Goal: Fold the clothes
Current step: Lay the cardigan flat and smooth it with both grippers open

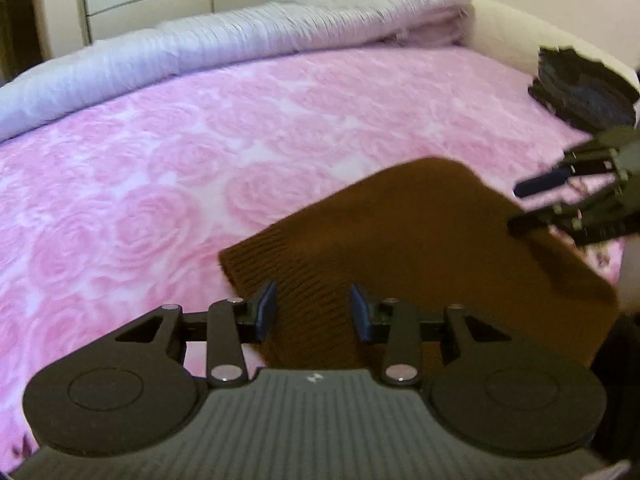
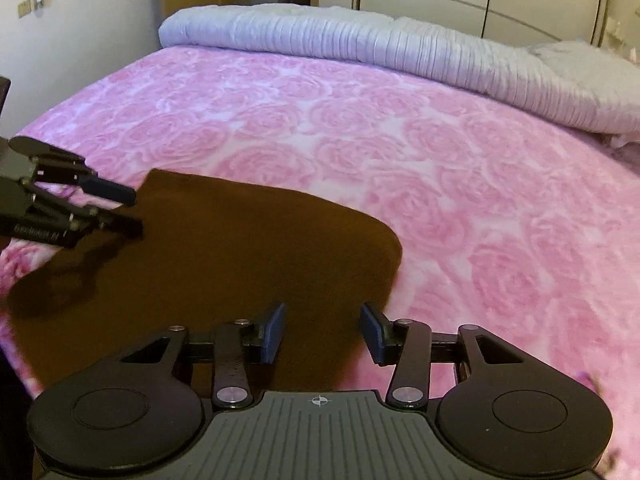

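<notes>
I held my left gripper (image 1: 313, 309) low over the near edge of the bed, its blue-padded fingers (image 1: 266, 310) spread apart with nothing between them. Just under and ahead of it lay the brown knit garment (image 1: 420, 248), spread on the pink rose-patterned blanket (image 1: 160, 160), its ribbed hem (image 1: 272, 264) pointing toward the left side of my left wrist view.

My right gripper (image 2: 323, 330) hovered over the same garment from the other side, also with its jaws apart and gripping nothing. From that camera the brown cloth (image 2: 224, 248) looked flat and smooth, its rounded edge ending just beside my right finger, with the pink blanket (image 2: 440, 160) beyond it. Each gripper showed in the other's camera, near the garment's side edges; whether either touched the cloth I could not tell.

A pale lilac quilt (image 1: 200, 52) lay bunched along the far edge of the bed. A dark folded item (image 1: 580, 88) sat at the far right of the left view, well apart from the brown garment, too blurred to identify.
</notes>
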### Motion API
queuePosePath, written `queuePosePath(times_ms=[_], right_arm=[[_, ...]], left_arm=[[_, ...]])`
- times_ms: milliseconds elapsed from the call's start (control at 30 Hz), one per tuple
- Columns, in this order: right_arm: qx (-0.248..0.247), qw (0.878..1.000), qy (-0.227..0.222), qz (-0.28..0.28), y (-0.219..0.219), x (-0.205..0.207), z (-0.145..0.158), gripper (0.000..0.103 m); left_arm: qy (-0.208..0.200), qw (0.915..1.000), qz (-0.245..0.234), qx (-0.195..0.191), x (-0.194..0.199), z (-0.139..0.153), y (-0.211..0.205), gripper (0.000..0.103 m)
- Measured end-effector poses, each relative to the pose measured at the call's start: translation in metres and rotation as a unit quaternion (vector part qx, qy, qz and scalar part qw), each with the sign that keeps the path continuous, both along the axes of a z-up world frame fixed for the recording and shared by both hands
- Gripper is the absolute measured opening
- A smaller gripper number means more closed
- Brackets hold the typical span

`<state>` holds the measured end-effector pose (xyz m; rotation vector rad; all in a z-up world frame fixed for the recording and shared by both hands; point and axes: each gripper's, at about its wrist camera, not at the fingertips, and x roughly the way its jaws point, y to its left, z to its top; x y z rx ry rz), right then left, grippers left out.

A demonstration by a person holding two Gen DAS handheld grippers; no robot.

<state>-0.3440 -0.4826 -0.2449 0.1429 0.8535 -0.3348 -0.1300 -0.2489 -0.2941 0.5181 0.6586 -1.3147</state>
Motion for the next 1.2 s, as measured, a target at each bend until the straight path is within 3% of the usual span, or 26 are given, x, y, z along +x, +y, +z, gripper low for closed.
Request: queuePosePath(times_ms=[167, 233, 333, 467, 633, 700, 933, 1200], right_arm=[[-0.004, 1.000, 0.012, 0.017, 0.045, -0.016, 0.008, 0.053], [-0.006, 0.999, 0.020, 0.027, 0.064, -0.022, 0.002, 0.055], [-0.034, 0.998, 0.045, 0.026, 0.080, -0.021, -0.019, 0.056], [-0.052, 0.997, 0.046, 0.019, 0.088, -0.019, -0.028, 0.058], [-0.051, 0.998, 0.041, 0.013, 0.088, -0.020, -0.030, 0.059], [-0.047, 0.998, 0.037, 0.010, 0.088, -0.021, -0.030, 0.059], [-0.036, 0.999, 0.026, 0.006, 0.083, -0.023, -0.030, 0.061], [-0.013, 1.000, 0.019, 0.000, 0.076, -0.023, -0.030, 0.062]], left_arm=[[-0.002, 0.9998, 0.004, -0.018, -0.034, 0.017, 0.044, 0.046], [0.005, 0.9999, -0.002, -0.009, -0.049, 0.010, 0.054, 0.051], [-0.015, 0.9998, -0.007, 0.014, -0.068, -0.009, 0.054, 0.053], [-0.056, 0.9981, -0.001, 0.024, -0.084, -0.026, 0.054, 0.059], [-0.051, 0.9971, 0.039, 0.042, -0.084, -0.025, 0.048, 0.070], [-0.049, 0.9961, 0.055, 0.049, -0.084, -0.024, 0.046, 0.085], [-0.003, 0.9944, 0.097, 0.041, -0.073, -0.029, 0.051, 0.091], [-0.004, 0.9942, 0.103, 0.031, -0.074, -0.030, 0.055, 0.092]])
